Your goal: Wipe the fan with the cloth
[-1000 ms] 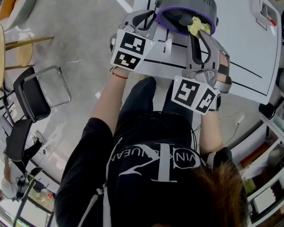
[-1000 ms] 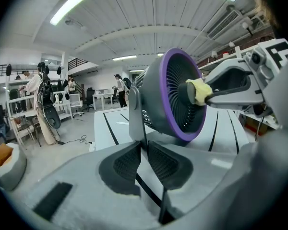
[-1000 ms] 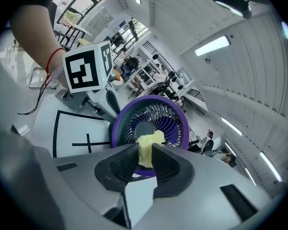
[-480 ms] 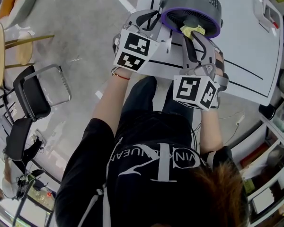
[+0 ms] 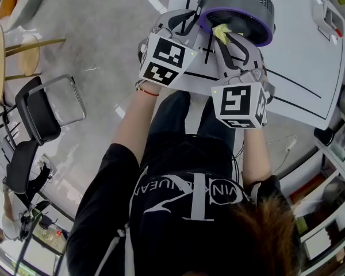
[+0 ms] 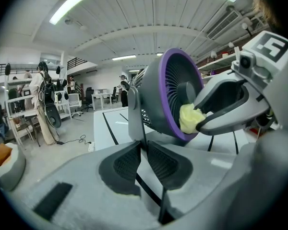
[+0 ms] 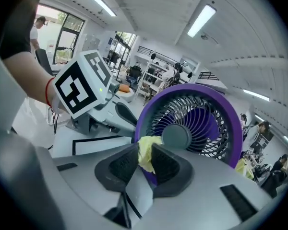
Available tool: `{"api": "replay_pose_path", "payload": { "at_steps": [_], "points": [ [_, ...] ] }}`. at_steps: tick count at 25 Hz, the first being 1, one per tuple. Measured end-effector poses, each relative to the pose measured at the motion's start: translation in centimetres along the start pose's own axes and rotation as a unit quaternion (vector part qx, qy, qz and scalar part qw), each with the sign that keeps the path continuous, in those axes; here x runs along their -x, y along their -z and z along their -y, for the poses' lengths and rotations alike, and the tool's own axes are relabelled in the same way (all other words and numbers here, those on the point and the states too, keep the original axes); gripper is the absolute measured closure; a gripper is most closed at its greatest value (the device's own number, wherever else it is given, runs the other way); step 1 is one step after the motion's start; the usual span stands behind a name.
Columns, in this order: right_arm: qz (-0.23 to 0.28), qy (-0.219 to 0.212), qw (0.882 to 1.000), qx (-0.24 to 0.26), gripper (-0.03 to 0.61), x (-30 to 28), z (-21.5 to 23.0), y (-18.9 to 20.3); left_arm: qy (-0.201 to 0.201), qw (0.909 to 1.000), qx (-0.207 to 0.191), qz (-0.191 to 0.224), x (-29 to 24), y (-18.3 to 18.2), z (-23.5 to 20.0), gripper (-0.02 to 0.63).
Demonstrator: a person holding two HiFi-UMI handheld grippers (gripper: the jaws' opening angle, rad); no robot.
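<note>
A grey fan (image 5: 237,7) with a purple ring stands on the white table (image 5: 299,56), tilted toward me. My left gripper (image 5: 191,23) is shut on the fan's grey side upright (image 6: 136,121), which runs down between its pads (image 6: 127,159). My right gripper (image 5: 223,34) is shut on a bunched yellow cloth (image 7: 147,150). It presses the cloth (image 5: 219,32) against the lower left of the fan's front grille (image 7: 201,123), beside the hub. In the left gripper view the cloth (image 6: 191,119) sits just inside the purple rim.
Black lines cross the table top, and its near edge lies just under both grippers. A white device (image 5: 325,13) lies at the table's far right. A black chair (image 5: 43,117) stands on the floor to the left. Shelving lines the right side.
My right gripper has carried the cloth leftward and down across the fan's face, from the right of the hub to the lower left rim, rolling as it went. The left gripper kept its hold.
</note>
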State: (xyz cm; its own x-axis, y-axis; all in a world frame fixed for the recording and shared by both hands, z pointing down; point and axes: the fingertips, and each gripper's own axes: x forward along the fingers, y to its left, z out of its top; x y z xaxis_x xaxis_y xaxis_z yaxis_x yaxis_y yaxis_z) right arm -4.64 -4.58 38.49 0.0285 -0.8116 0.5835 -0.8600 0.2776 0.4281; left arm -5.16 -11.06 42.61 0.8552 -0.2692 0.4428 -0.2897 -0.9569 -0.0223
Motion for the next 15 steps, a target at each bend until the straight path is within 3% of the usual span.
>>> {"api": "replay_pose_path", "payload": {
  "at_steps": [7,13,15],
  "points": [
    [0.028,-0.037,0.998,-0.042,0.495,-0.6,-0.7,-1.4,0.0,1.0,0.001,-0.001,0.1,0.1,-0.1,0.563],
    [0.055,-0.044,0.996,-0.048,0.495,-0.5,-0.7,-3.0,-0.001,1.0,0.0,-0.001,0.1,0.1,0.0,0.563],
    [0.061,-0.037,0.997,-0.027,0.495,-0.4,-0.6,-3.7,-0.002,1.0,0.0,-0.002,0.1,0.1,0.1,0.563]
  ]
}}
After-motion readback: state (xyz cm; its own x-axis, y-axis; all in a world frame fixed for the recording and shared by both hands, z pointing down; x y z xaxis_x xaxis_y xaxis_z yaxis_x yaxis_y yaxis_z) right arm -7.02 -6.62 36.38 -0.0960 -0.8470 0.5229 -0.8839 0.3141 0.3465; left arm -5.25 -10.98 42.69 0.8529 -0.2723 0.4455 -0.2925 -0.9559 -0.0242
